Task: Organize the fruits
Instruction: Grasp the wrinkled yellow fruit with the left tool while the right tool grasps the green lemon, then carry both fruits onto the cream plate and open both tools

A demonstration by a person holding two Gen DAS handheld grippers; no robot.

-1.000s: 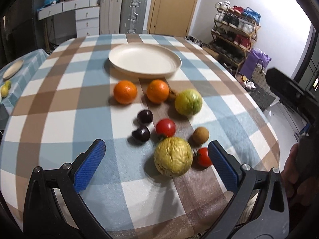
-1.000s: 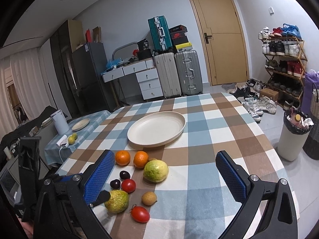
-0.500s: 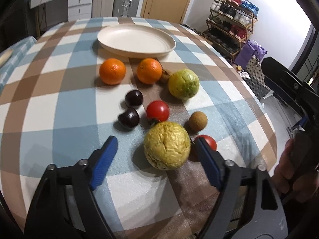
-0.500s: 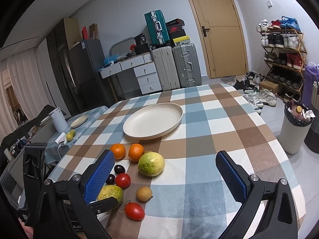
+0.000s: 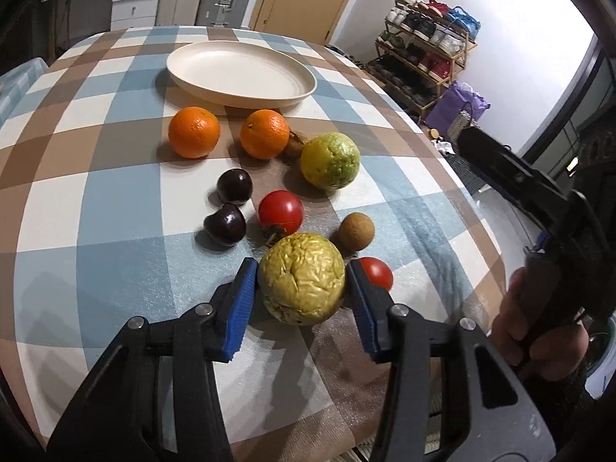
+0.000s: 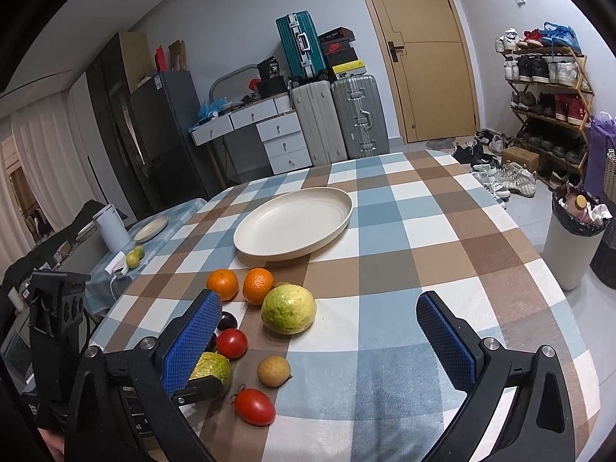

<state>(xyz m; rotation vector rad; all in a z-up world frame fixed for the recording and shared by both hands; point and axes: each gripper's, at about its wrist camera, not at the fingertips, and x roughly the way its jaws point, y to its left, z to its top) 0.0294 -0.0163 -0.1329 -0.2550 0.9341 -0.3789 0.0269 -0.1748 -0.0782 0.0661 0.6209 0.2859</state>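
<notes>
Since a second ago, left gripper [image 5: 302, 287] is closing in on the wrinkled yellow fruit [image 5: 301, 278], pads now flanking it nearly touching, fruit still sitting on the checked worktop [image 5: 115, 208]. Grip looks not yet firm. It's the nearest piece, so likely first to go to the cream plate [image 5: 240, 69], lying bare beyond the oranges [image 5: 194, 131]. Right gripper [image 6: 319, 340] is hovering spread wide, holding nothing, keeping clear above the worktop.

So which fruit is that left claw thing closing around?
On the checked tablecloth, look in front of the cream plate, at the nearest edge of the fruit cluster. It's the wrinkled yellow fruit between the blue jaws, the only crinkled, dull-gold one there.
</notes>
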